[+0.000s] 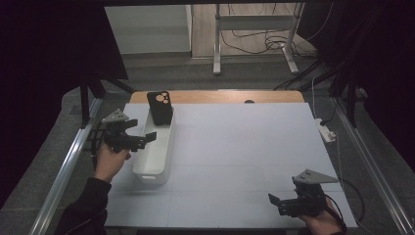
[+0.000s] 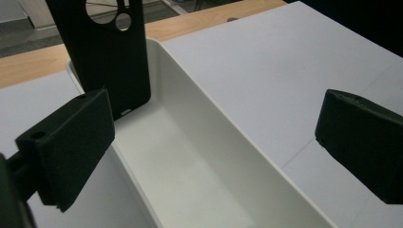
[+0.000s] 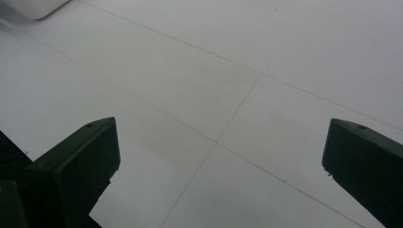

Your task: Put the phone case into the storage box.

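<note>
The black phone case [image 1: 160, 106] stands upright, camera holes topmost, in the bin [image 1: 155, 161]; both grippers gape wide.

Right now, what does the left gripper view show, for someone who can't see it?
A black phone case stands tilted at the far end of a long white bin, leaning on its wall. The left gripper hangs open over the bin.
</note>
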Tool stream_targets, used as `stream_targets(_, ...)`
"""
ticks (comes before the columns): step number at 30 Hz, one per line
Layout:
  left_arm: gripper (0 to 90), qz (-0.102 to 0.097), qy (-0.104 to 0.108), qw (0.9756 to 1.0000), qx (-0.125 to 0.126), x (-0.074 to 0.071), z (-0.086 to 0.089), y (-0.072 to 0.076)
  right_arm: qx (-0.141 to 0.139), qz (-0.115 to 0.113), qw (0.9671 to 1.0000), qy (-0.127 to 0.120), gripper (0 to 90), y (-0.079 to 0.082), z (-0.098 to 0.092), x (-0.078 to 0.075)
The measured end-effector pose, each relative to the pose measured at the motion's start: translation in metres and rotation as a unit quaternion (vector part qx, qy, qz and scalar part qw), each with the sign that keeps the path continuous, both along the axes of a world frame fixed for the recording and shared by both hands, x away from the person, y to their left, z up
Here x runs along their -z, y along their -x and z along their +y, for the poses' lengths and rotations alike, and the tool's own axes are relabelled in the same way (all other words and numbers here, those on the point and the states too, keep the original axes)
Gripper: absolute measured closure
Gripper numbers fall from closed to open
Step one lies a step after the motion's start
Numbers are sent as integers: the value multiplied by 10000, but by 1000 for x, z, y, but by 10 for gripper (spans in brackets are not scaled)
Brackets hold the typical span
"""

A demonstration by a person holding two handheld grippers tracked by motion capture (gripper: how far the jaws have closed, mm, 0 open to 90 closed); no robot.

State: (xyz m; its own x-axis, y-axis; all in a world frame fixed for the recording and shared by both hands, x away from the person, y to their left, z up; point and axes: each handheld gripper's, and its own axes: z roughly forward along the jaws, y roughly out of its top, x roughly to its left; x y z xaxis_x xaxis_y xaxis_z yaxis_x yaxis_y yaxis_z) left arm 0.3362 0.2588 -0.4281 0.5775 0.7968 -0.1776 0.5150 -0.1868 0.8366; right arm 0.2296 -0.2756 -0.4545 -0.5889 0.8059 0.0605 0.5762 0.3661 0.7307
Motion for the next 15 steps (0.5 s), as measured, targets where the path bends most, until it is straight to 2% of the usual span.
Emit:
stream_targets(6, 0, -20, 74, 10000, -20, -4, -2, 13, -15, 1, 10000, 7, 0, 0, 0, 0)
stream_targets(11, 0, -139, 35, 9999, -82, -5, -3, 24, -40, -12, 10000, 13, 0, 0, 1, 0)
stream_targets(13, 0, -99, 106, 9999, -73, -5, -3, 28, -45, -1, 10000, 6, 0, 0, 1, 0)
stream_targets(15, 0, -114, 92, 9999, -70, -5, -3, 30, -47, 3, 10000, 2, 0, 0, 1, 0)
